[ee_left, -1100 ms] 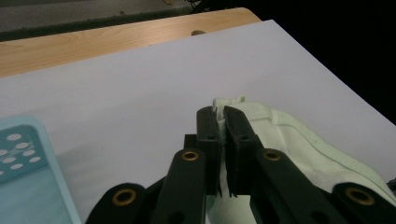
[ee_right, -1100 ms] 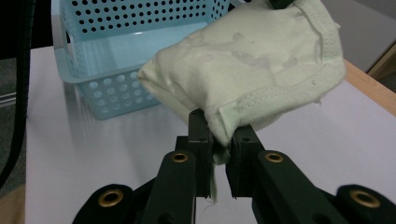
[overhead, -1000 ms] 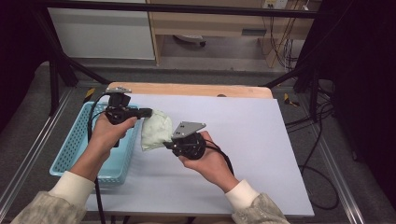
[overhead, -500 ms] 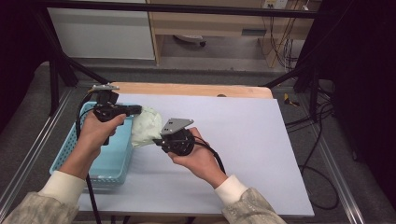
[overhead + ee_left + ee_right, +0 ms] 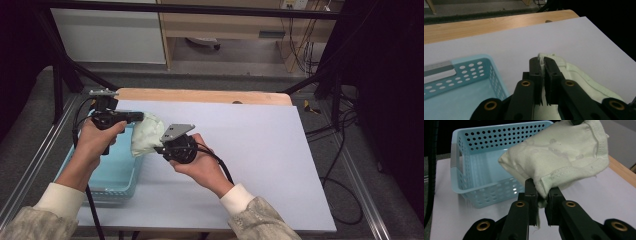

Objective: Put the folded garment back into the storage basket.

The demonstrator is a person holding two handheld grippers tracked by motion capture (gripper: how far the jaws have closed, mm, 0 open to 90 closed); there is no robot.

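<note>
The right gripper (image 5: pixel 541 202) is clamping its two black jaws nearly closed on a folded edge of the pale green stitched cloth (image 5: pixel 559 157), and a frayed corner is hanging down between them. The cloth is bulging up and away from those jaws, off the white tabletop (image 5: pixel 599 202). Just beyond it, to that gripper's left, the light blue perforated plastic basket (image 5: pixel 486 152) is sitting on the table with its open side up.

The left gripper (image 5: pixel 543 72) is pinching the cloth (image 5: pixel 574 75) too, jaws pressed almost together on its opposite edge, with fabric spilling out to that gripper's right. The basket (image 5: pixel 474 72) is lying close on its left, just beside the jaws.

From the high view, the two hands are holding the cloth (image 5: pixel 145 135) stretched between the left gripper (image 5: pixel 137 117) and the right gripper (image 5: pixel 160 148), right at the basket's (image 5: pixel 115 175) near rim. Farther out, the white table sheet (image 5: pixel 260 145) is running on to a bare wooden strip (image 5: pixel 200 95) at the far edge.
</note>
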